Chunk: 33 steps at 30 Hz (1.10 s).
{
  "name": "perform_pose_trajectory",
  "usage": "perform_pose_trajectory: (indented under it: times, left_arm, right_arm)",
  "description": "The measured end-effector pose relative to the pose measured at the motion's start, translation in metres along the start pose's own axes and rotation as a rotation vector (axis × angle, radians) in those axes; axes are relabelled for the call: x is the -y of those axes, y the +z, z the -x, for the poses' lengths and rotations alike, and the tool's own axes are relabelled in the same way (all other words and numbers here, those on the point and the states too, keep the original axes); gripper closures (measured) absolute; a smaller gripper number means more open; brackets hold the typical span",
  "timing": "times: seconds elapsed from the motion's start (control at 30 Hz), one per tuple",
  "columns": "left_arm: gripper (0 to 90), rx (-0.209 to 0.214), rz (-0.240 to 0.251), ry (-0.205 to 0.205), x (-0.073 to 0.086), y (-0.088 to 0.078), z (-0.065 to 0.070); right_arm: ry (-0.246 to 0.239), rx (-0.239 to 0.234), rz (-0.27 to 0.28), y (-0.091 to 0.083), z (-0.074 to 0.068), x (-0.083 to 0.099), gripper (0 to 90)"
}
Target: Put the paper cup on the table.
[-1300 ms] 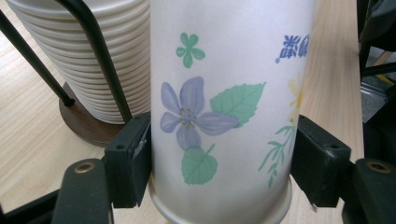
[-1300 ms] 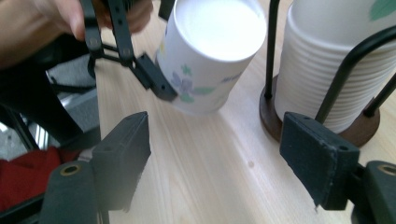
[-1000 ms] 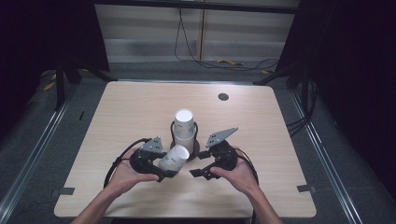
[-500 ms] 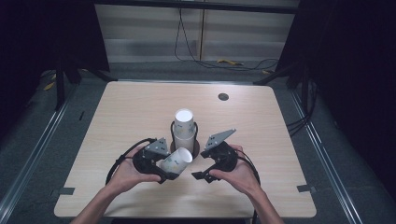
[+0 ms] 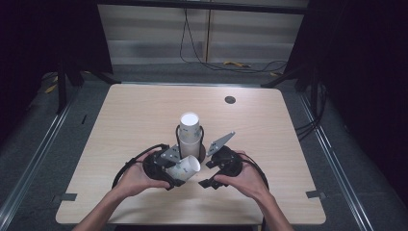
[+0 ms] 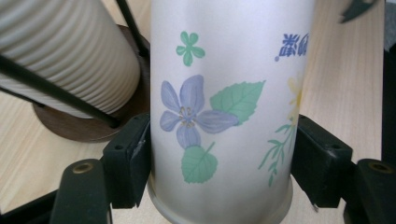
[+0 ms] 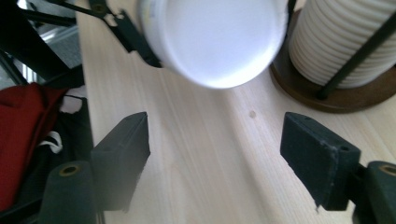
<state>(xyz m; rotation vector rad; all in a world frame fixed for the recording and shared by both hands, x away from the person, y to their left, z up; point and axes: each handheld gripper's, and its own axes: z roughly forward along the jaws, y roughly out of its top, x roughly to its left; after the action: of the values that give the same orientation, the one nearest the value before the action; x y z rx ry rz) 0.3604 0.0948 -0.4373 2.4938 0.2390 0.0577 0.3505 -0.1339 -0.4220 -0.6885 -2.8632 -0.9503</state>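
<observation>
Gripping flowered cup [image 5: 185, 169] in left tool [image 5: 169, 169], table edge [image 5: 187, 222] near

I am holding a white paper cup [image 6: 224, 116] showing a violet flower, green leaves, a green clover, a yellow bloom and blue lettering. I am seeing black jaws on my left gripper [image 5: 166, 168], a white ribbed cup stack [image 7: 345, 42] standing on a dark brown base [image 7: 327, 95], and a pale wood-grain table [image 5: 144, 110].

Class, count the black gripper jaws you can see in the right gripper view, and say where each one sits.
2: one jaw at lower left, one at lower right, with bare table between them.
</observation>
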Motion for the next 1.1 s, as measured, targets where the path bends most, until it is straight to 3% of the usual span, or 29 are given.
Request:
perform_pose_trajectory:
  times: [0.2,0.57,0.9,1.0,1.1]
  left_arm:
    - [29.7,-0.017,0.011,0.012,-0.008,-0.003,-0.001]
    - [29.5,0.006,-0.079,0.078,-0.011,0.014,0.009]
    - [29.6,0.008,-0.086,0.07,-0.012,0.018,0.01]
    - [29.6,0.013,-0.099,0.097,-0.013,0.02,0.011]
    - [29.7,0.016,-0.093,0.093,-0.014,0.021,0.014]
  right_arm:
    - [0.003,0.045,-0.029,0.0,0.004,0.0,19.4]
    - [-0.012,0.04,-0.077,0.006,0.002,-0.001,19.7]
    - [-0.029,0.024,-0.095,0.011,-0.001,-0.004,21.7]
    - [-0.033,0.024,-0.094,0.009,-0.002,-0.005,22.2]
    - [-0.034,0.014,-0.089,0.009,-0.002,-0.006,22.9]
